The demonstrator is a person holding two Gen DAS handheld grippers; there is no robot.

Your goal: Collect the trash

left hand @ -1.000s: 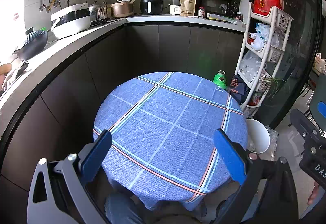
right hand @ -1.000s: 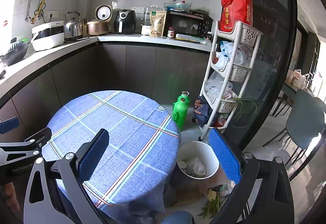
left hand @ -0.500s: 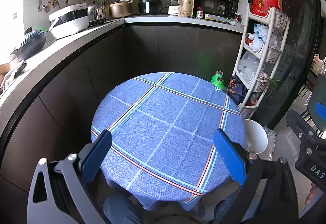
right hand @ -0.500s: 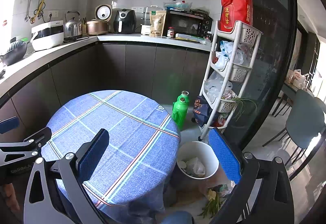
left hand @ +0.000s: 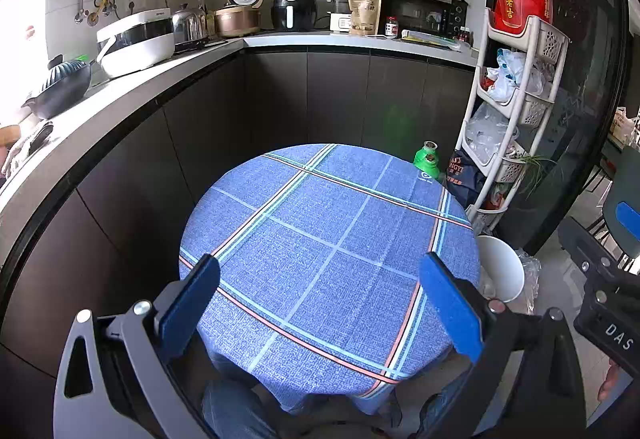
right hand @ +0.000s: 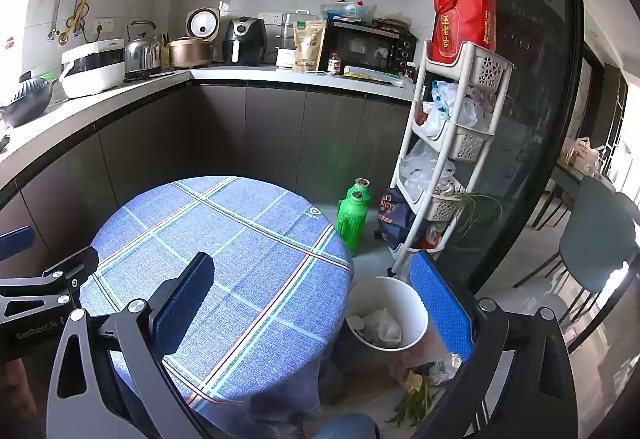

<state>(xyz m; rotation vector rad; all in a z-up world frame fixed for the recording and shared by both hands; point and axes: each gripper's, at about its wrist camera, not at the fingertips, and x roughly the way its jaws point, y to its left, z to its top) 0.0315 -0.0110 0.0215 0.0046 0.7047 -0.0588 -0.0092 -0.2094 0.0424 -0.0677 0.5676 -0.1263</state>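
A white bin [right hand: 386,313] stands on the floor to the right of the round table [right hand: 224,259], with crumpled paper trash [right hand: 380,327] inside. Green leafy scraps [right hand: 414,397] lie on the floor in front of the bin. The blue checked tablecloth [left hand: 332,247] carries nothing. My left gripper [left hand: 324,299] hangs open above the table's near edge. My right gripper [right hand: 316,299] is open too, held high between table edge and bin. Both hold nothing. In the left wrist view the bin [left hand: 500,271] shows past the table's right edge.
A white tiered rack [right hand: 448,159] with plastic bags stands right of the table, green thermos flasks [right hand: 352,215] and a dark bag [right hand: 394,219] beside it. Dark cabinets and a counter with appliances [left hand: 288,7] wrap behind. A grey chair [right hand: 596,243] is at far right.
The left wrist view has drifted back slightly, so the table sits a little farther. The right view is nearly unchanged. Both grippers stay open.
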